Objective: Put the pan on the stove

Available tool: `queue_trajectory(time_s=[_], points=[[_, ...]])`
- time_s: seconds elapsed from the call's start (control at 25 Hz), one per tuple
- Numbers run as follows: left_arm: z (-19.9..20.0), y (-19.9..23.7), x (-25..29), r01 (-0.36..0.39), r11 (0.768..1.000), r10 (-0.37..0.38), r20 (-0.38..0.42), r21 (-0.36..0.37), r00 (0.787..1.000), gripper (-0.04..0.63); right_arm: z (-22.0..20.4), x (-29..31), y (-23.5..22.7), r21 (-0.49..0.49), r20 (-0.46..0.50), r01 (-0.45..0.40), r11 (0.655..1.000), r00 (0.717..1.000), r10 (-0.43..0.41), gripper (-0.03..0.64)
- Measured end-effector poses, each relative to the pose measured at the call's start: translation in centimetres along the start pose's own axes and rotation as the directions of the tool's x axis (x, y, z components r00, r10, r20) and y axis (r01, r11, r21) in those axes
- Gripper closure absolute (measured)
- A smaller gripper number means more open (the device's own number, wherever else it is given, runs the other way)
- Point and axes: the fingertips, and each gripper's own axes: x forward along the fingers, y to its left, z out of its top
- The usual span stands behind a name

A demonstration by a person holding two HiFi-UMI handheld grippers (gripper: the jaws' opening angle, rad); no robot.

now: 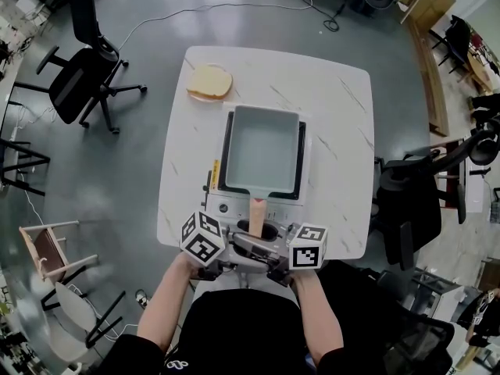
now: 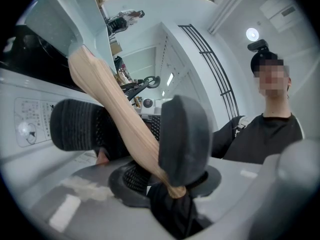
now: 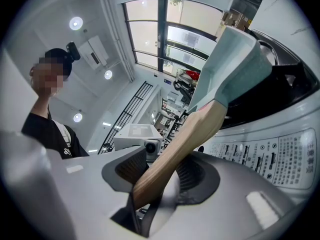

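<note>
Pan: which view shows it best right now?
Head view: the whole pan shows from above, over the stove. Both gripper views catch only its wooden handle and a slice of its wall.

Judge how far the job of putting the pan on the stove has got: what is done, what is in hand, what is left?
Done: the pan looks set on the stove, squarely over it. In hand: the left gripper and the right gripper both clamp the wooden handle. Left: let go of the handle and draw both grippers back.

Overhead, two close-ups, seemingly sharing handle (image 2: 107, 104)
</note>
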Motion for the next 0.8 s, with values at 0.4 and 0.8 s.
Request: queue_trajectory(time_s=[0.4,0.8], points=[[-0.33,0.49,0.09,0.002,1.000,-0.002,-0.001,0.006,1.000,0.433,-0.46,-0.04,-0.48,-0.005,-0.009,0.006,1.000,1.000,-0.006,0.431],[-0.17,0.70,-0.45,0.020,1.000,-0.020,0.016,0.007,1.000,0.436,-0.22,0.31,-0.78,-0.001,-0.001,0.013,1.000,1.000,-0.014,0.430]])
